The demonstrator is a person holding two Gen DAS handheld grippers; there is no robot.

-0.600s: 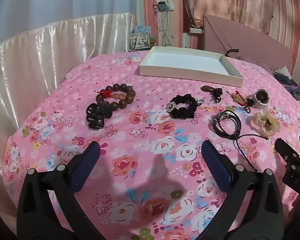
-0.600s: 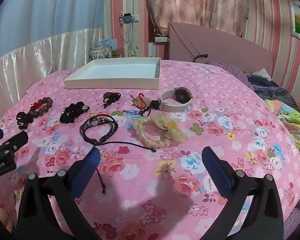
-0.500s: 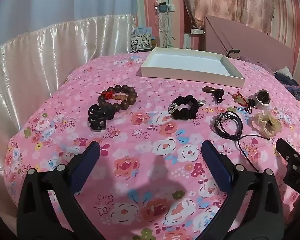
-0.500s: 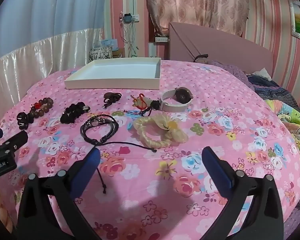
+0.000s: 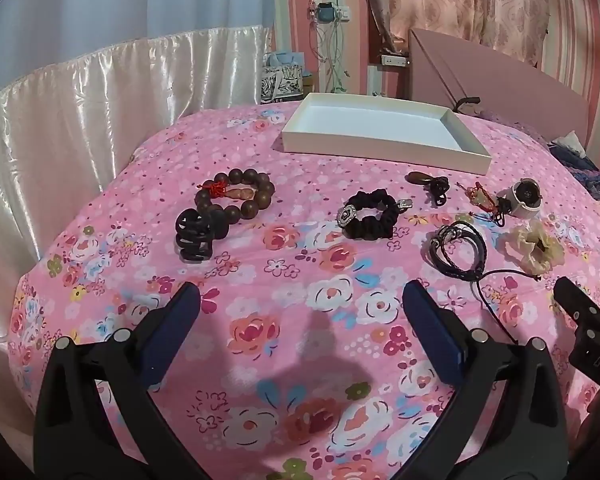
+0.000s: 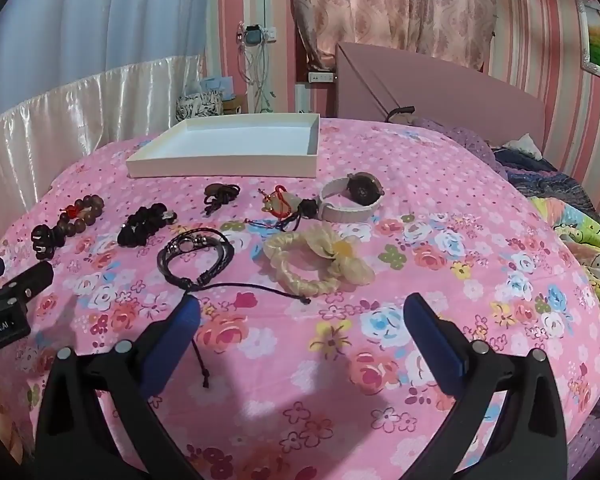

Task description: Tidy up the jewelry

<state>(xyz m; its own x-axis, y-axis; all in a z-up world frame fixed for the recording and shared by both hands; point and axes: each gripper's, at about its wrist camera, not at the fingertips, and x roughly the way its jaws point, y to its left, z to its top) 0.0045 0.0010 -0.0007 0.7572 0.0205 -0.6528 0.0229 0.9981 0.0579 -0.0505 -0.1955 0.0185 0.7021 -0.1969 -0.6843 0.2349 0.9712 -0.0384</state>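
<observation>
Jewelry lies in a row on the pink floral bedspread. A brown bead bracelet, a black hair claw, a black scrunchie and a black cord bracelet lie ahead of my open, empty left gripper. My open, empty right gripper is just short of the cord bracelet and a cream scrunchie. A white-strap watch, a red charm and a brown pendant lie further back. The empty white tray stands behind them.
A pink headboard and striped wall stand behind the bed. A white satin curtain runs along the left side. Rumpled bedding lies at the right. Each gripper shows at the edge of the other's view.
The left gripper has drawn back and up slightly, so the jewelry sits a little further away in its view. The right gripper has barely moved.
</observation>
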